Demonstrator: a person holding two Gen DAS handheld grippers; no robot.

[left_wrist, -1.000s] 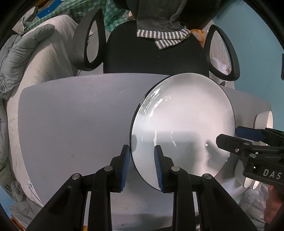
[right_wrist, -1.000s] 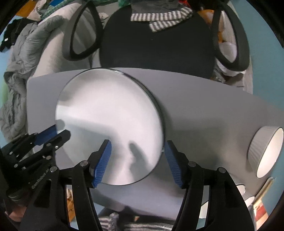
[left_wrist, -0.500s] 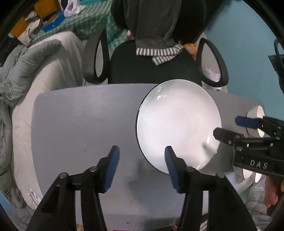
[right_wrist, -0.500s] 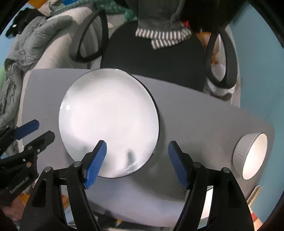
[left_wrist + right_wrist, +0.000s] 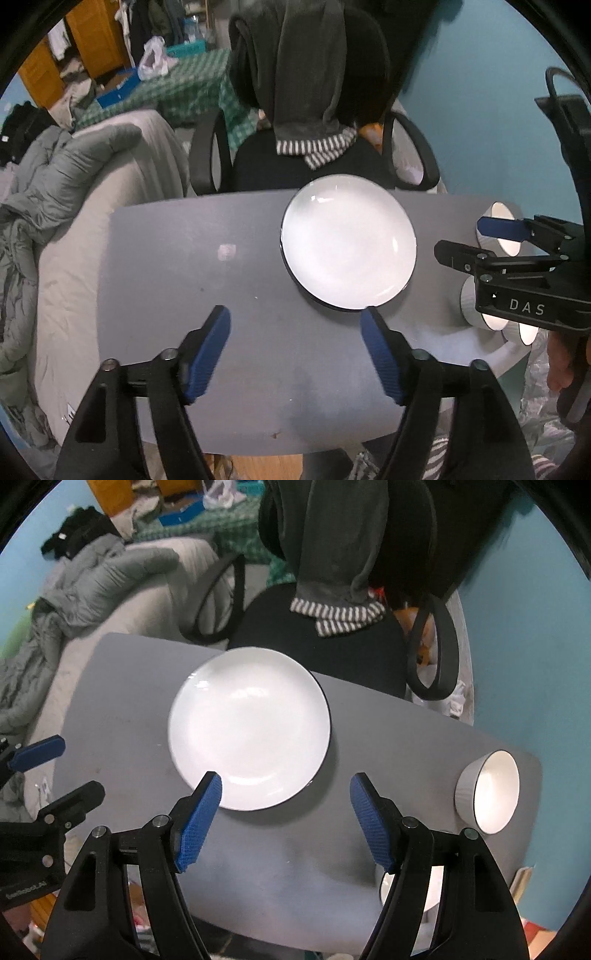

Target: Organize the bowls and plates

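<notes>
The left gripper point(image 5: 295, 332) is hanging released above the table point(image 5: 177, 280), its blue pads spread wide and gripping nothing. Ahead of it and a little to its right, the plate point(image 5: 349, 242) is lying flat on the table, its near rim just beyond the right pad's tip and apart from it.

The right gripper point(image 5: 286, 801) is likewise hanging released and empty, with its pads wide. In its view the plate point(image 5: 249, 727) is sitting ahead and to its left; the left pad is overlapping the near rim in the picture, though it seems to be above the plate, not on it. Off to its right, a ribbed bowl point(image 5: 487, 790) is lying tipped on its side near the table's far right edge, mouth facing the camera. Another white dish point(image 5: 386, 886) is peeking out low behind the right finger, mostly hidden.

Judging from this, the bowls are the likely next concern. The tipped bowl is resting close to the edge, so a sideways nudge from a pad could be rolling it off. Its glazed, curved wall may be slipping out of a shallow pinch. The plate is offering only a thin rim, so a grip from above could be skidding it across the table.
</notes>
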